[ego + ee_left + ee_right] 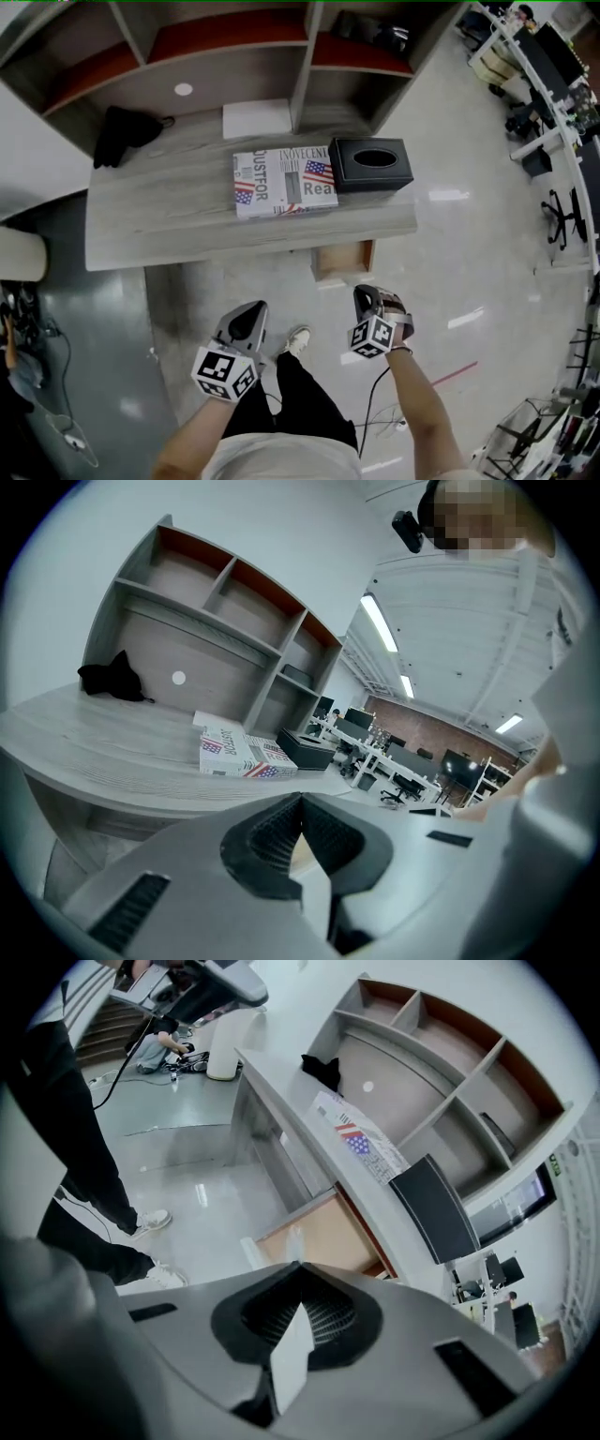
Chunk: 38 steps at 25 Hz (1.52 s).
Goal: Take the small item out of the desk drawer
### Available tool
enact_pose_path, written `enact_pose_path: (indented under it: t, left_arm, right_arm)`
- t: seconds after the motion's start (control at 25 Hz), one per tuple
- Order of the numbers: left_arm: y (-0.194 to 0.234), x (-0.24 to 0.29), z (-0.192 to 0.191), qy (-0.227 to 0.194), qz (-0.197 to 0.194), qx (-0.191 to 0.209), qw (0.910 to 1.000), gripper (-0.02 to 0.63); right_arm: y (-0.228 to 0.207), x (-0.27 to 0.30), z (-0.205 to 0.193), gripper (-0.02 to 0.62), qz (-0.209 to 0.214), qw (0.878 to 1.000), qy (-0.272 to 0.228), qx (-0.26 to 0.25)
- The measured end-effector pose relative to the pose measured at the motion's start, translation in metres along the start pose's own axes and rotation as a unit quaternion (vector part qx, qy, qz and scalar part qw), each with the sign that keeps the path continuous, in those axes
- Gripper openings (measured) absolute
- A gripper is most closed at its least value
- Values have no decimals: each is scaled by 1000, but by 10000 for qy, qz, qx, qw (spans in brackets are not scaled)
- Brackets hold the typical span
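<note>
Grey desk [169, 225] bears a flag-printed box [281, 183], black tissue box [370, 165], white box [256, 119] and black cloth [125, 137]

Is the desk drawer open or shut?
Open: the drawer juts out from under the desk, its pale wooden inside exposed.

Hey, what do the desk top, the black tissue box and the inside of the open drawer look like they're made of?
The desk top looks like grey wood-grain laminate or veneer with a matte finish, as streaky grain lines run along it. The black tissue box is smooth with a slight sheen, so leatherette or plastic, and I can't tell which. The drawer inside is plain pale tan, likely bare wood or board.
</note>
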<state>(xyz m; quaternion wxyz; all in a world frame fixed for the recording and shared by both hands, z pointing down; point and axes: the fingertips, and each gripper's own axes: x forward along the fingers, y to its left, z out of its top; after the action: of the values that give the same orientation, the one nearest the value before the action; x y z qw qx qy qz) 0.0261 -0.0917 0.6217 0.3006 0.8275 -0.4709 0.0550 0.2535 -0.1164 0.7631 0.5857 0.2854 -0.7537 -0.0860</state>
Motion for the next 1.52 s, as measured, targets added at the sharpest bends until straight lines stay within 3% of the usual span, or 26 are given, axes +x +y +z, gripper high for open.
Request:
enact_pose_path:
  t: [0.32,0.76,1.52]
  left_arm:
    - [4,-31,35,-176,-195,256,9993,18]
    - [8,-72,85,-642,-423,531,9956,18]
    - [16,-112,151,-1323,-183,549,9895,18]
  right_arm:
    - [-21,-62,42,23,-524,9967,-210,582]
    - [-45,-152,96,23,-1309,9803,-722,1293]
    - [-99,-273,149,23,-2167,9488,-1589,1659]
